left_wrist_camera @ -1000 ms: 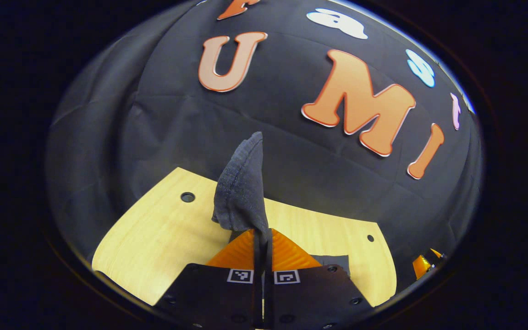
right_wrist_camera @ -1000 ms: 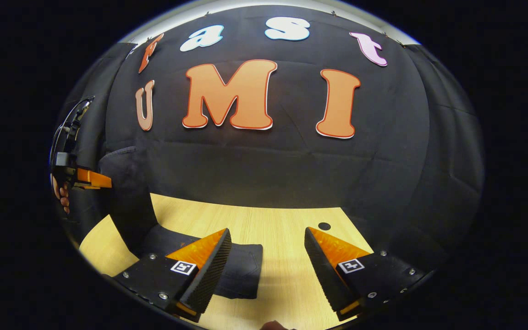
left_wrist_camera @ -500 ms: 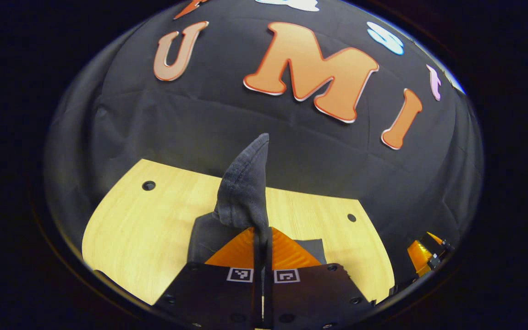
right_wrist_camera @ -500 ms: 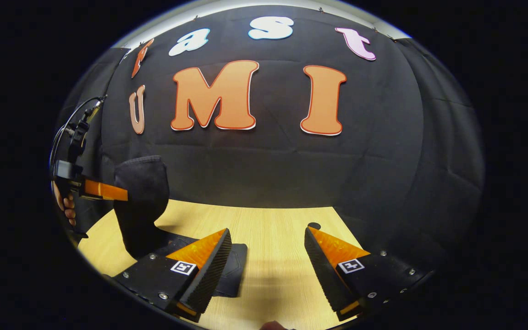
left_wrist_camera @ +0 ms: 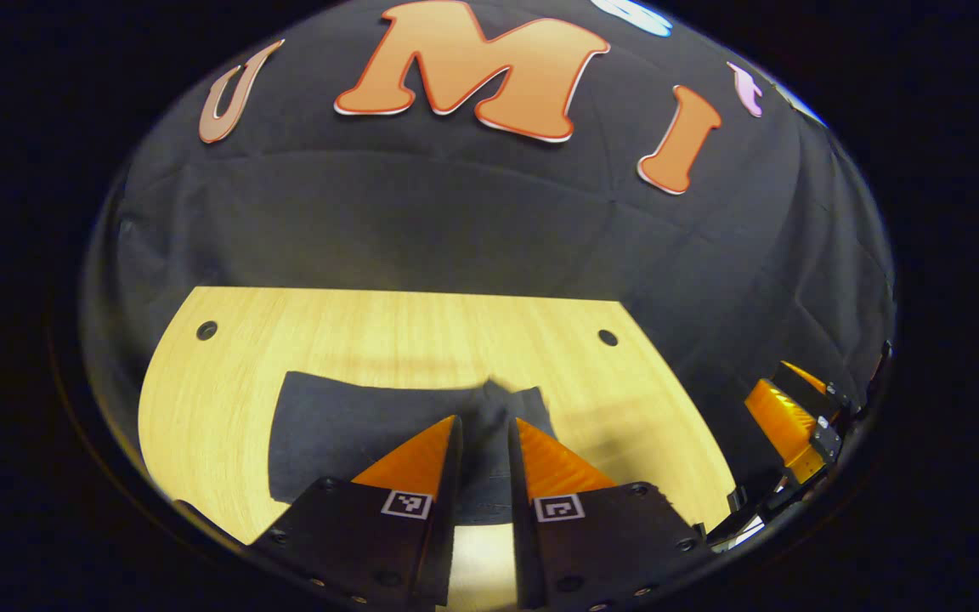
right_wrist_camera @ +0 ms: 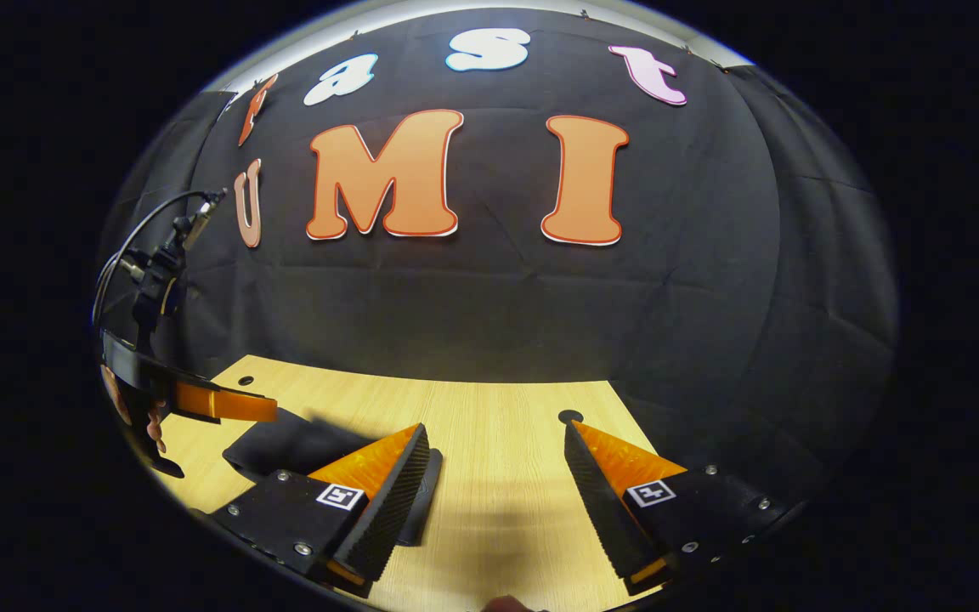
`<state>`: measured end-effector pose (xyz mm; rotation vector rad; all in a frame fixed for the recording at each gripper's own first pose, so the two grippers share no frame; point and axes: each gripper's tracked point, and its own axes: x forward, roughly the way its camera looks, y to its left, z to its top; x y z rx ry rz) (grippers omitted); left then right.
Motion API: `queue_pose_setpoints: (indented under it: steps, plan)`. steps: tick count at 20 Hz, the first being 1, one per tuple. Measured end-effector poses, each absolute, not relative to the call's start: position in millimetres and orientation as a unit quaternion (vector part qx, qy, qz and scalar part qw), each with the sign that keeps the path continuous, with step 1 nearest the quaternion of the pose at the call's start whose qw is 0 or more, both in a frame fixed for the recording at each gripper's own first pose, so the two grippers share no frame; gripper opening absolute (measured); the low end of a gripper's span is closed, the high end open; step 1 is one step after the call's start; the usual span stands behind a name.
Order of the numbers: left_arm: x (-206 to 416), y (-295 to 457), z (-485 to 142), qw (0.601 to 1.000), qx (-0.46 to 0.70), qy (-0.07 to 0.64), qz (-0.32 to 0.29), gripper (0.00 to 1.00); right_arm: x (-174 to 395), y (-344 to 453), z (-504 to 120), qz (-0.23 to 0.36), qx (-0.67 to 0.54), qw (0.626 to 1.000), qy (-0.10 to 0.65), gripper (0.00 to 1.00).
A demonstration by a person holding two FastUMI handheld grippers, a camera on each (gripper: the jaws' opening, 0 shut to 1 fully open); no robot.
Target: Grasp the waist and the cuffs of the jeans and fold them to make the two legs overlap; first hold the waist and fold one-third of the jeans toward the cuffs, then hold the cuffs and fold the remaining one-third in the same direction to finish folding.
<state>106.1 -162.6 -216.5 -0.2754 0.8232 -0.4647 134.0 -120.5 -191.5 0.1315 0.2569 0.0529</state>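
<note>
- Your left gripper (left_wrist_camera: 484,429) hovers low over the jeans (left_wrist_camera: 353,425), its fingers parted by a narrow gap with nothing between them.
- In the left gripper view the jeans lie as a dark, flat, roughly rectangular bundle on the wooden table (left_wrist_camera: 226,382), toward the near side of the tabletop.
- The far edge of the bundle shows a small raised bump of cloth just ahead of the left fingertips; whether the tips touch the fabric I cannot tell.
- Two round holes (left_wrist_camera: 206,330) sit in the tabletop near its far corners, well apart from the jeans.
- Your right gripper (right_wrist_camera: 496,442) is spread wide, empty, held above bare table wood to the right of the jeans.
- In the right gripper view the jeans (right_wrist_camera: 294,442) show as a low dark fold on the table (right_wrist_camera: 498,493), running behind that gripper's left finger (right_wrist_camera: 379,489); their edge peeks out just beside it.
- The same view shows your left gripper (right_wrist_camera: 226,406) at the far left, held level just above the jeans, with a hand (right_wrist_camera: 128,408) at its back and a cable looping above it.
- The left gripper view shows your right gripper (left_wrist_camera: 783,416) at the lower right edge, off past the table's right side.
- The black cloth wall (right_wrist_camera: 498,289) stands behind the table.
</note>
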Motion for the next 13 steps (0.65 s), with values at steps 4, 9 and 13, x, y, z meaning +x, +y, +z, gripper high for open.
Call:
queue_pose_setpoints:
  steps: [4,9,13]
  plan:
    - [106.9,-149.8,-193.6,0.902,-0.112,0.356,-0.218,0.71,135.6,-117.1,-183.5,0.030,0.066,0.990,0.118,0.97]
    - [111.1,-98.1,-143.3,0.943,-0.104,0.266,-0.171,0.98,138.4,-102.3,-150.8,0.031,0.049,0.996,0.074,0.96]
    - [98.7,-58.5,-118.0,0.960,-0.087,0.229,-0.136,0.99,138.5,-86.9,-122.5,0.029,0.065,0.997,0.038,0.97]
